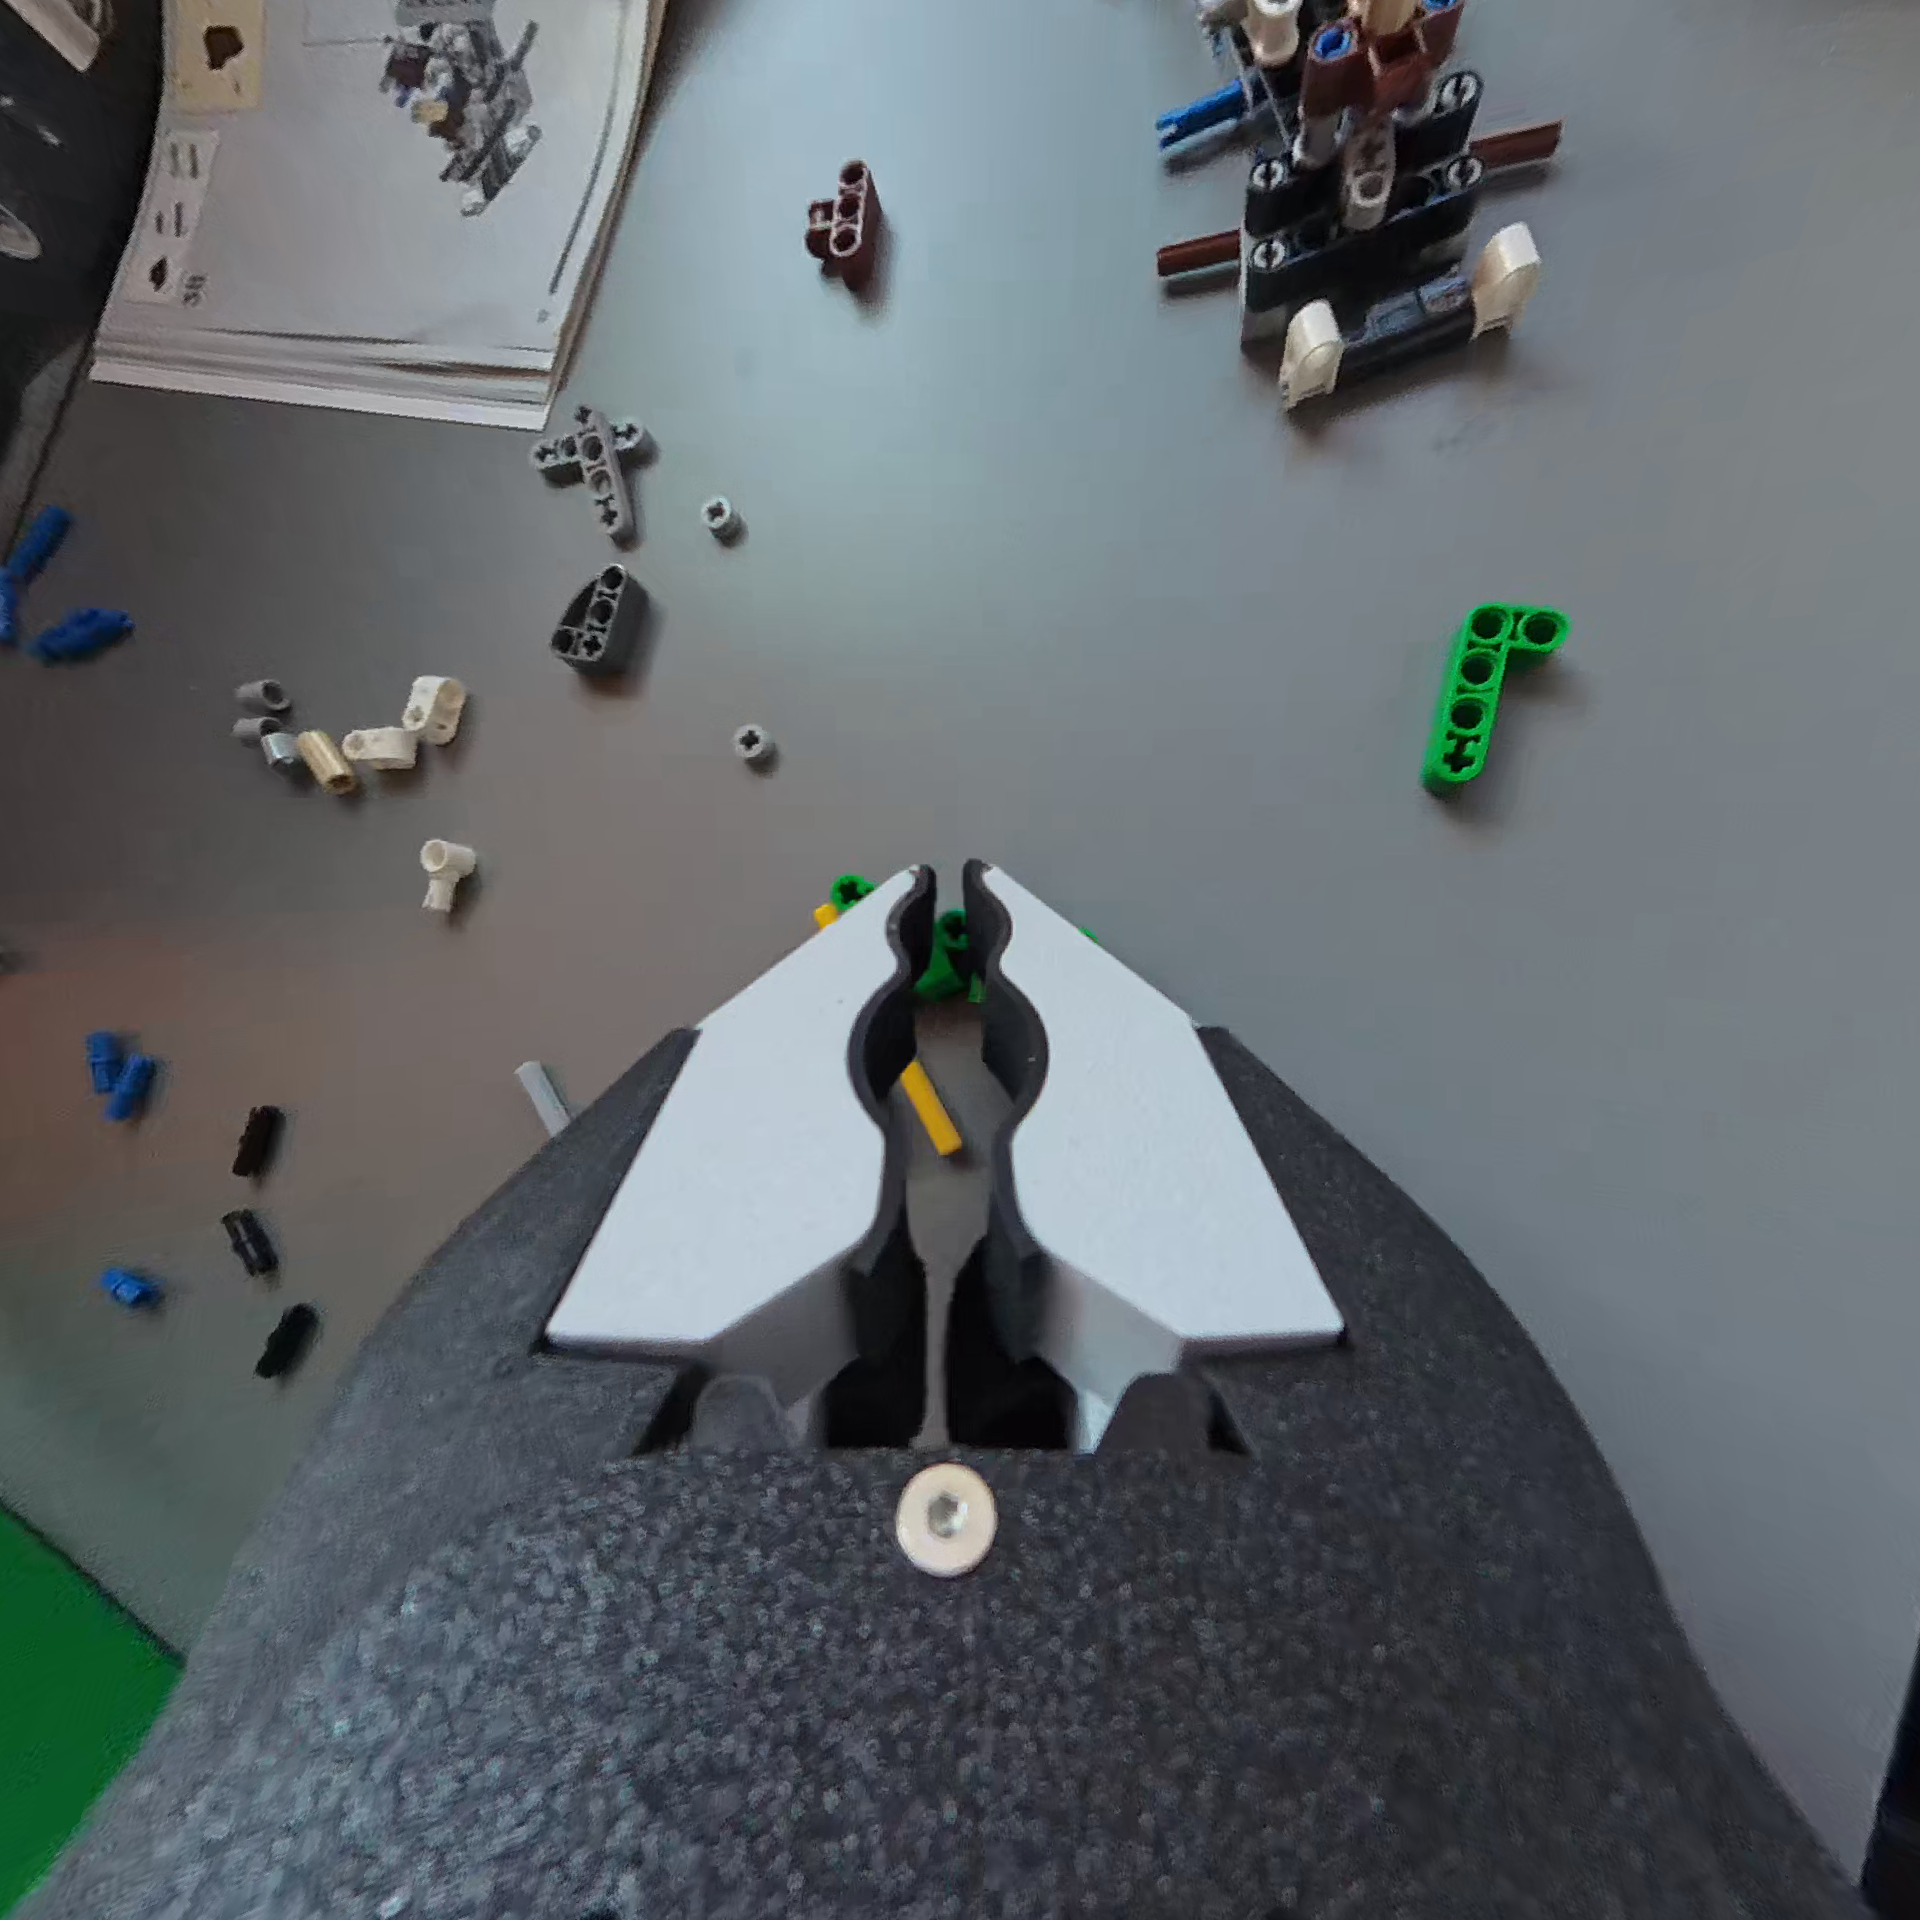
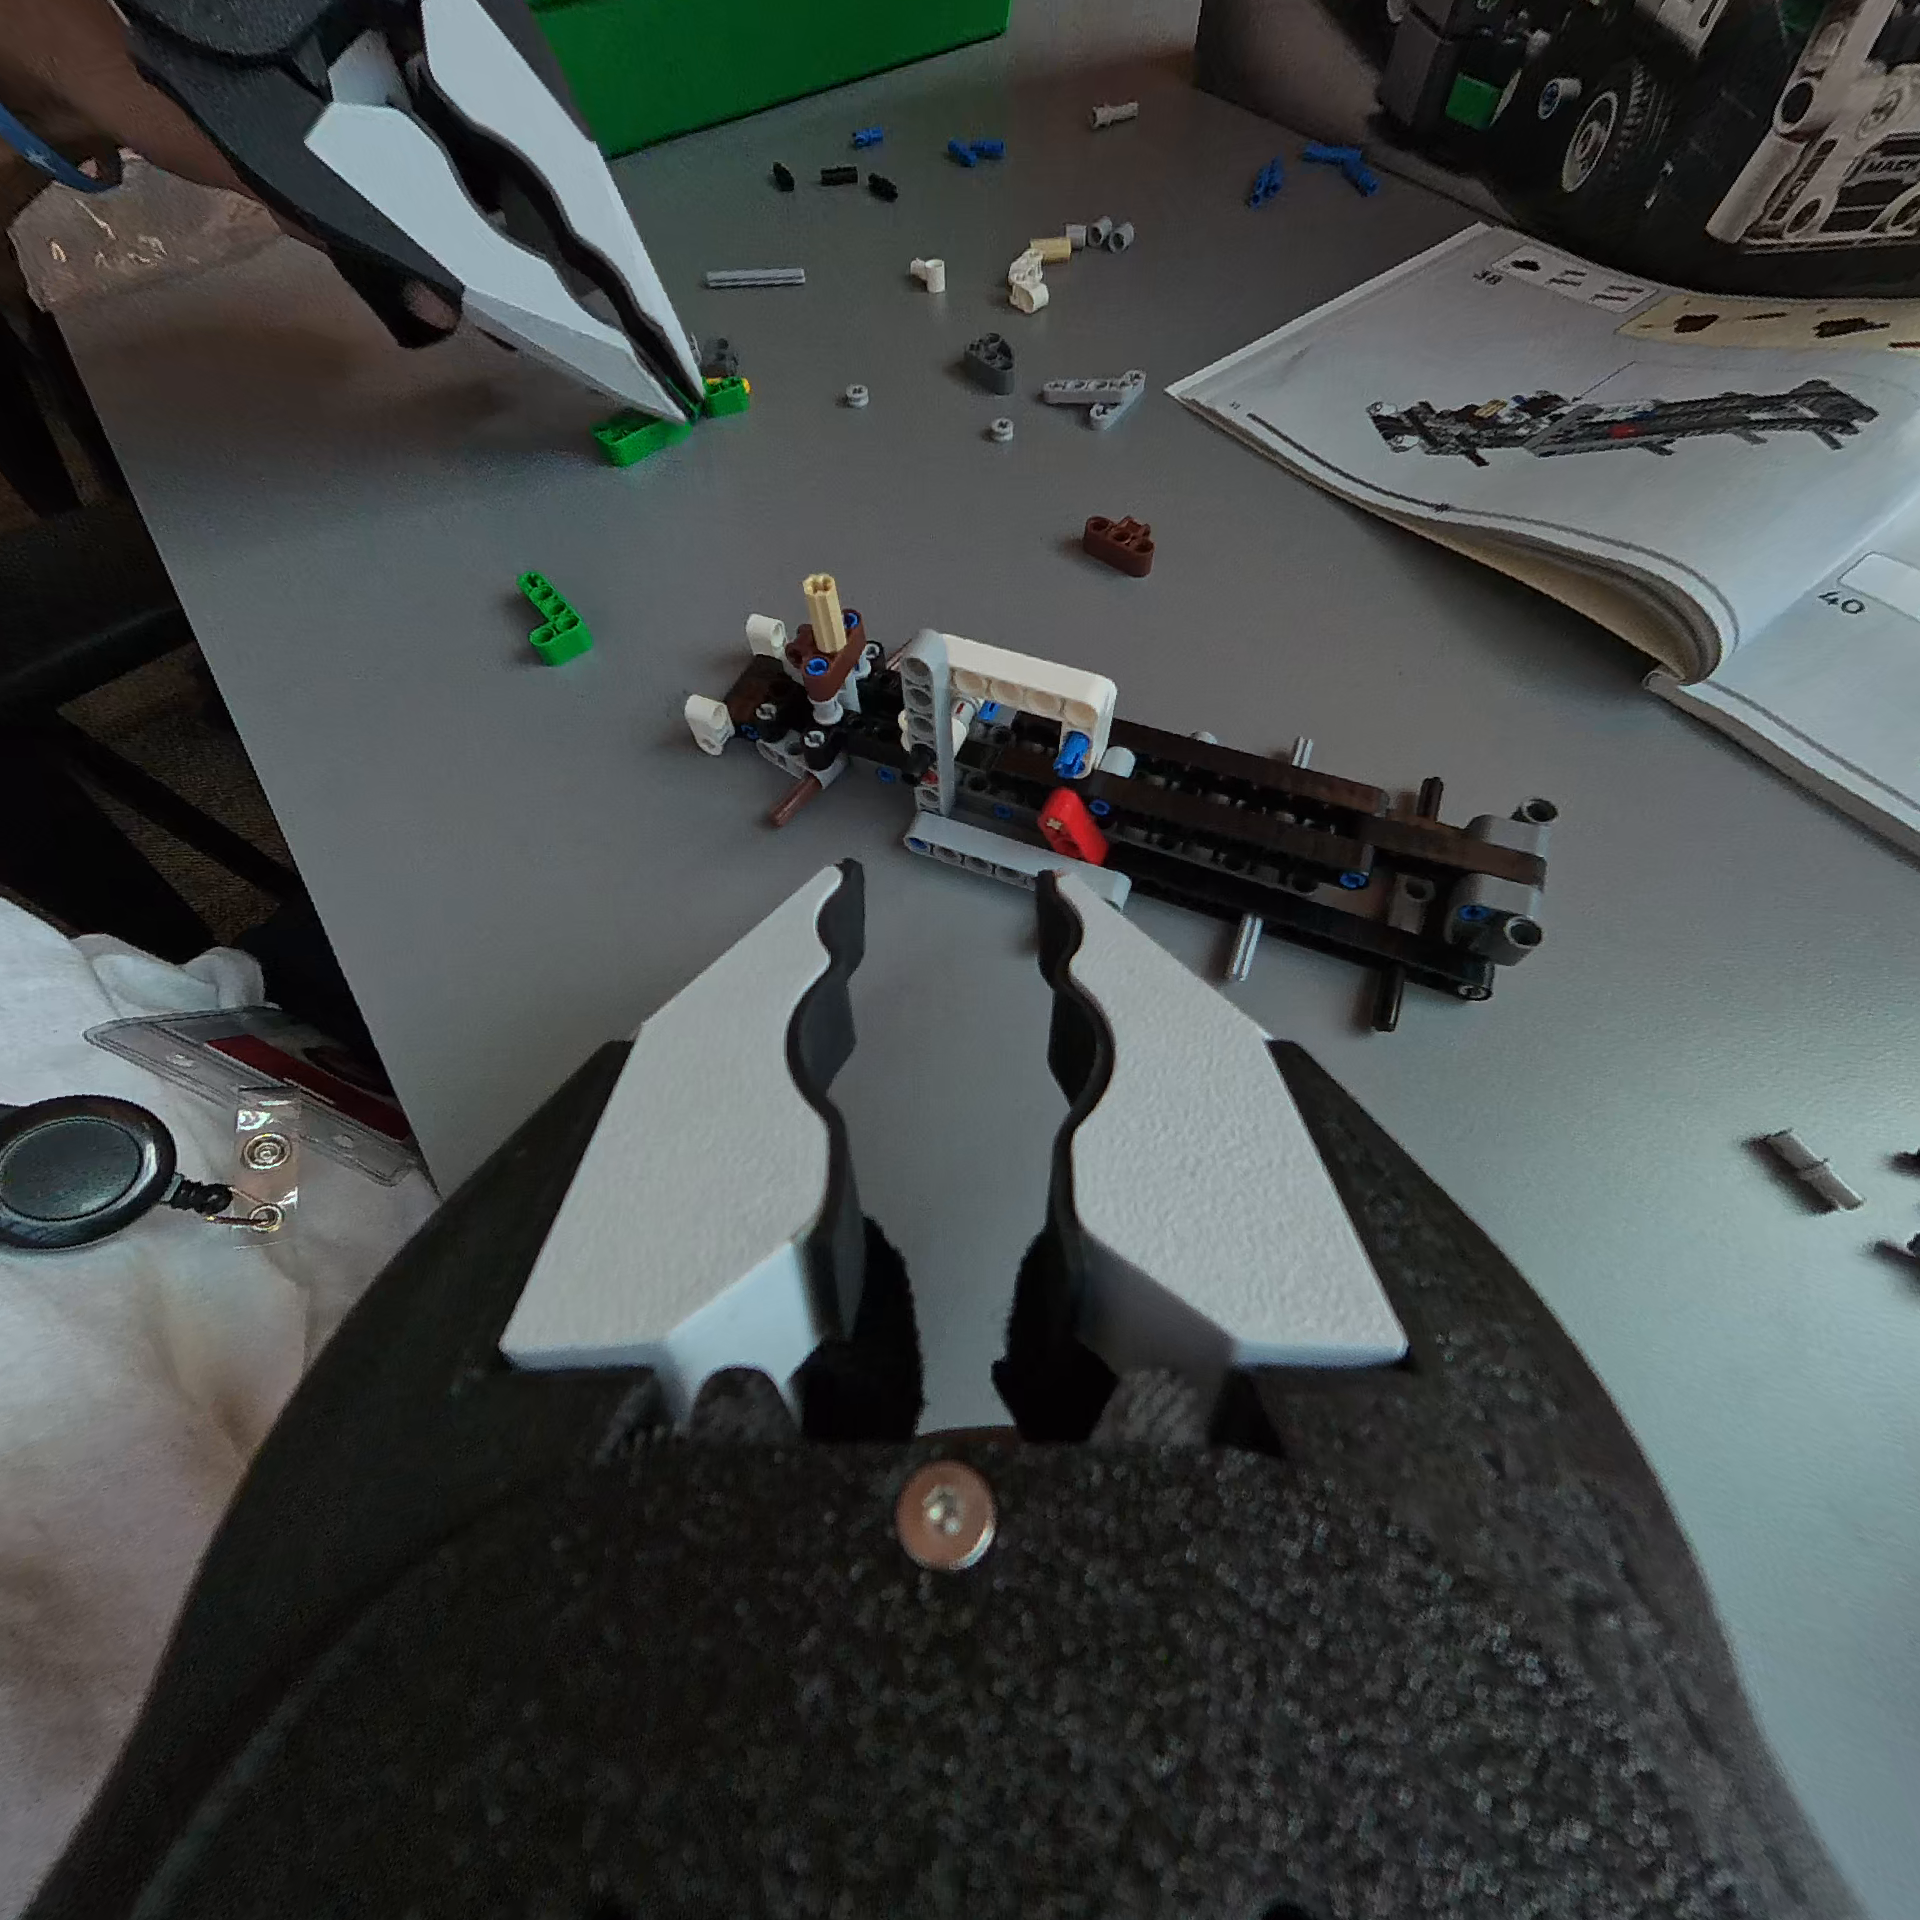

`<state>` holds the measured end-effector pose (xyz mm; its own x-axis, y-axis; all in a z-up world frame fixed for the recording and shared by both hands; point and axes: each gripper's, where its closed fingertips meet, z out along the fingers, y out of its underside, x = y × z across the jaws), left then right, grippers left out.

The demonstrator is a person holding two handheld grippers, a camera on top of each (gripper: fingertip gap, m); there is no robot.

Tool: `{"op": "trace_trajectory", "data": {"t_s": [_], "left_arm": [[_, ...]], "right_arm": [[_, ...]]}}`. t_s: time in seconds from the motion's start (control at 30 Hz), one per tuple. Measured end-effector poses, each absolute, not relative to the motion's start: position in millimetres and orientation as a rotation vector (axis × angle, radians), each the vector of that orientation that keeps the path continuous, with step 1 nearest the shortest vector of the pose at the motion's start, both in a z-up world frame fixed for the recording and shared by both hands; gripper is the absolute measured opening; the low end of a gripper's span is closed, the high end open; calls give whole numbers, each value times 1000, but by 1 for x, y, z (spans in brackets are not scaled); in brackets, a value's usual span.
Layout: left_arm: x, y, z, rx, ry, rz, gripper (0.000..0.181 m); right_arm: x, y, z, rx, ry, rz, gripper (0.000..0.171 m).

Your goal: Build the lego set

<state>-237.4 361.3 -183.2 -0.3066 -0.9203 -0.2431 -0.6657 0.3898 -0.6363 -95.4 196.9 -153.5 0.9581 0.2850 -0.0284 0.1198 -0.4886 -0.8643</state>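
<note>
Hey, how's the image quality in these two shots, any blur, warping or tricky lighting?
Left wrist view: strong fisheye bending, the instruction booklet and far pieces look soft, and the blue pins at the edge smear; light falls evenly on the grey table, with soft shadows. Right wrist view: same warping, the chassis assembly fairly sharp, edges dim, the left gripper slightly blurred.

Office-like desk: grey table (image 2: 1039,540), badge reel (image 2: 78,1169), instruction booklet (image 2: 1558,416).

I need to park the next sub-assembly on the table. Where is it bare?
Bare grey tabletop lies between the open right gripper and the long dark lego chassis. It is crowded beyond the green L-shaped beam, near the open white instruction booklet.
</note>
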Motion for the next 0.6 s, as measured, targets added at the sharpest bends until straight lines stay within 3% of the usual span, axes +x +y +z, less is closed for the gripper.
{"op": "trace_trajectory", "data": {"t_s": [0.17, 0.27, 0.43, 0.6], "left_arm": [[-237, 308, -158, -1284, 2080, -816, 19], [-235, 274, -169, -1252, 2137, -852, 14], [-233, 266, -188, -1246, 2158, -772, 6], [-244, 318, -187, -1377, 2043, -610, 6]], "right_arm": [[-97, 198, -154, -2086, -293, 205, 33], [-96, 198, -155, -2087, -285, 212, 33], [-99, 197, -156, -2089, -301, 210, 32], [-97, 197, -152, -2079, -294, 209, 32]]}}
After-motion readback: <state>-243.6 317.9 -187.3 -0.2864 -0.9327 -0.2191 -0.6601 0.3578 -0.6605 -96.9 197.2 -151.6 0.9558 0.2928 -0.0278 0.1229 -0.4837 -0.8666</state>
